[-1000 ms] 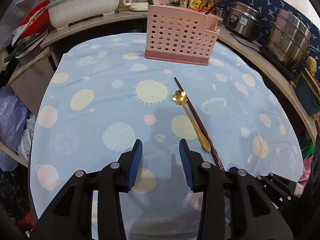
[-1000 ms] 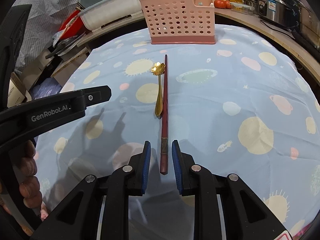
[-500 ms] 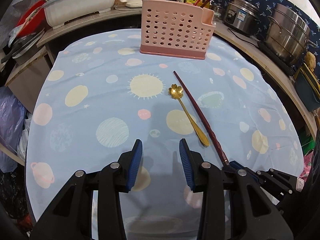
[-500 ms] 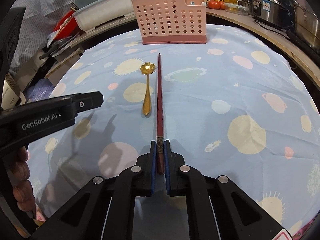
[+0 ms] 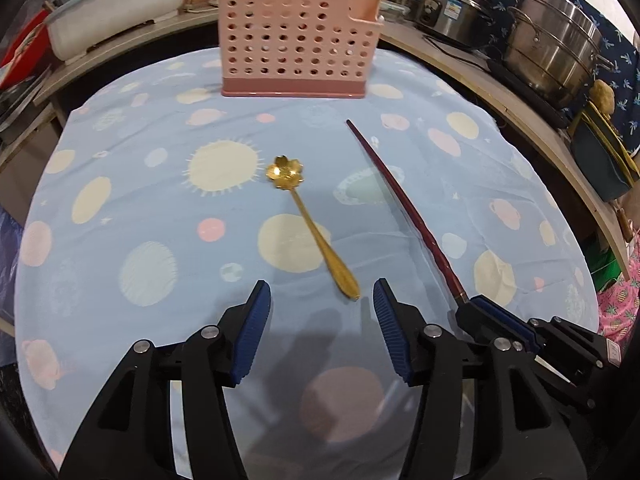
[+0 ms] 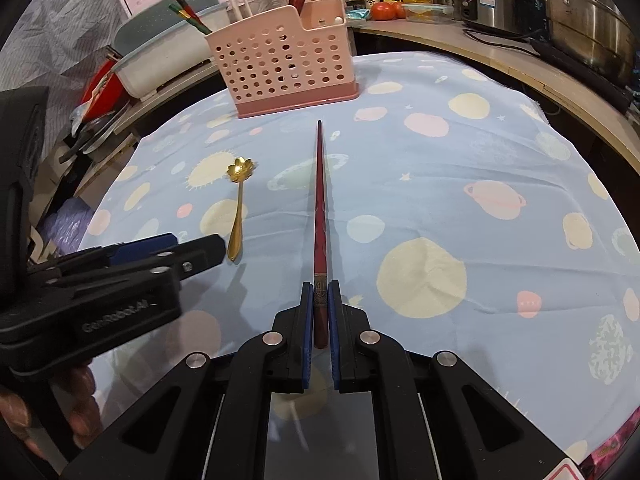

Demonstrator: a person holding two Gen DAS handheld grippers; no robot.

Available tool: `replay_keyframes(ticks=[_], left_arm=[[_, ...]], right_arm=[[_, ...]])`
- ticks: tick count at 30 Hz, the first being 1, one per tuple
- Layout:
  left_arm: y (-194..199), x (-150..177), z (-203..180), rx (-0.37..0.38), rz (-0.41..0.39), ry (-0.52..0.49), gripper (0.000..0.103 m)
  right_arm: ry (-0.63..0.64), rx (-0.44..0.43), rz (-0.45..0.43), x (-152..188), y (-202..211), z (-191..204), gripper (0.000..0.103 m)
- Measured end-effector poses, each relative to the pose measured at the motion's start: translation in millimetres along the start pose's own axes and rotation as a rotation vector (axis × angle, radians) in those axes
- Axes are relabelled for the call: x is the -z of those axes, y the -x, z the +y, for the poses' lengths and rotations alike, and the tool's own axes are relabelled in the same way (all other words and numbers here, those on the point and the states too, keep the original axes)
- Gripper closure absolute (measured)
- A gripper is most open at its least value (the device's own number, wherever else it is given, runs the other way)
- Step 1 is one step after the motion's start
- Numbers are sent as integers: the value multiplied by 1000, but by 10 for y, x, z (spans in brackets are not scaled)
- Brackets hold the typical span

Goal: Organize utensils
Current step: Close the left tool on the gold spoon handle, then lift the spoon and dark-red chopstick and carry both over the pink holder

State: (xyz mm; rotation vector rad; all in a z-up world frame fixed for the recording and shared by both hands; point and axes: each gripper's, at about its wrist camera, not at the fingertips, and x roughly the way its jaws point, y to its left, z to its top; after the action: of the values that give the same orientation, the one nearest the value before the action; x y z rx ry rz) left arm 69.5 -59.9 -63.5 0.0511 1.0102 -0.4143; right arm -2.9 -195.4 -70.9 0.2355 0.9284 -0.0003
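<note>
Black claw (image 6: 319,312) frames, blue ribbed pads (image 5: 256,322), silver screws – marking perhaps "GenRobot.AI".

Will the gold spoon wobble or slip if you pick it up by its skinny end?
Probably a bit. The spoon looks like shiny metal, so it may slip between the pads. It seems stiff, so no flopping. Its flower-shaped bowl sits far from the handle tip, so it might droop that way. It lies flat on the cloth, so getting under it looks tricky.

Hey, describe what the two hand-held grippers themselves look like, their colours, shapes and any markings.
Both are matte black plastic. The left hand-held gripper and the right hand-held gripper each have two angular fingers with triangular cut-outs, silver round screws at the joints, and ribbed blue pads. The left one's side carries pale "GenRobot.AI" lettering. No cables or sleeves show.
</note>
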Motion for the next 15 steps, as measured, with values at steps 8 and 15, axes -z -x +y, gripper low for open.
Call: replay_keyframes(ticks=[8,15], left_arm=[[-148,13,-27,-14,6,-20,71],[-86,32,121,7,2,10,92]], right_arm=[[-13,-3,10,0,-35,-22,96],[-13,-12,10,5,-33,-17,96]])
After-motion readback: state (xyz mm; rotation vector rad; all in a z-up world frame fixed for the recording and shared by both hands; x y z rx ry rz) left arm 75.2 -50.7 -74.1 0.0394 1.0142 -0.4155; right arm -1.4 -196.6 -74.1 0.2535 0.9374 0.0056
